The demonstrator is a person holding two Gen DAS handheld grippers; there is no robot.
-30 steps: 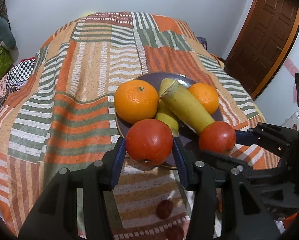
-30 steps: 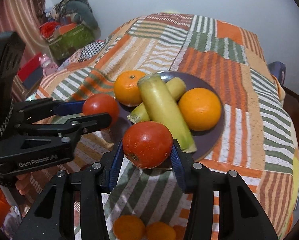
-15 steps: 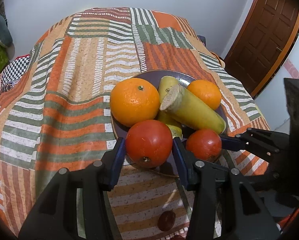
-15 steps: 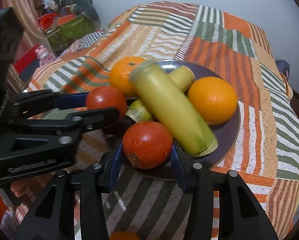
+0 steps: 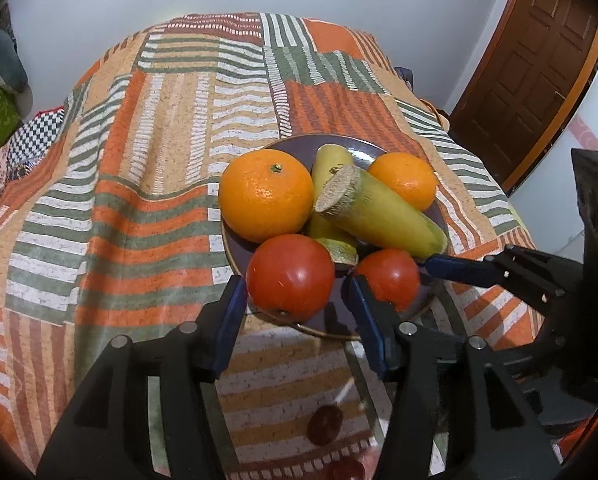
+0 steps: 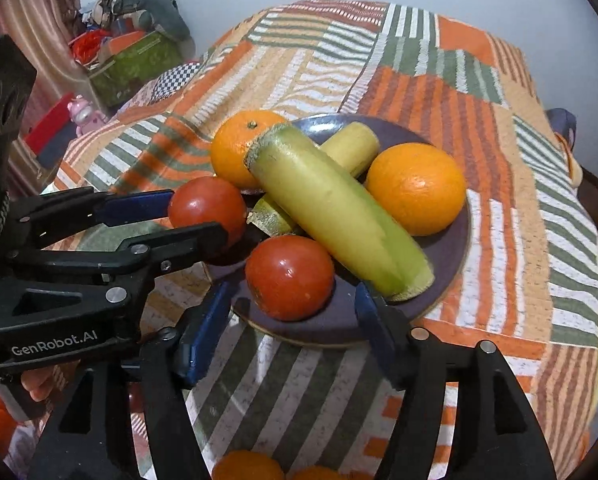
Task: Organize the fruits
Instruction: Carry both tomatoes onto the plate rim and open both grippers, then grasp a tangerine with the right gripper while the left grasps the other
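Note:
A dark purple plate (image 5: 339, 142) (image 6: 451, 256) holds two oranges (image 5: 266, 195) (image 6: 416, 188), two yellow-green banana pieces (image 5: 379, 212) (image 6: 331, 204) and two red tomatoes. My left gripper (image 5: 295, 300) stands open around one tomato (image 5: 290, 276) (image 6: 207, 210), which rests on the plate's near rim. My right gripper (image 6: 293, 304) stands open around the other tomato (image 6: 290, 277) (image 5: 387, 276), which also rests on the plate. Gaps show between the blue pads and each tomato.
The plate lies on a striped orange, green and white cloth (image 5: 159, 152) over a table. Small oranges (image 6: 247, 466) and dark fruits (image 5: 325, 420) lie near the front edge. A brown door (image 5: 539, 60) is at the right; clutter (image 6: 131, 52) stands at the left.
Both grippers have lowered their tomatoes onto the plate and opened; the jaws now stand apart from the fruit. Both cameras have moved closer to the plate.

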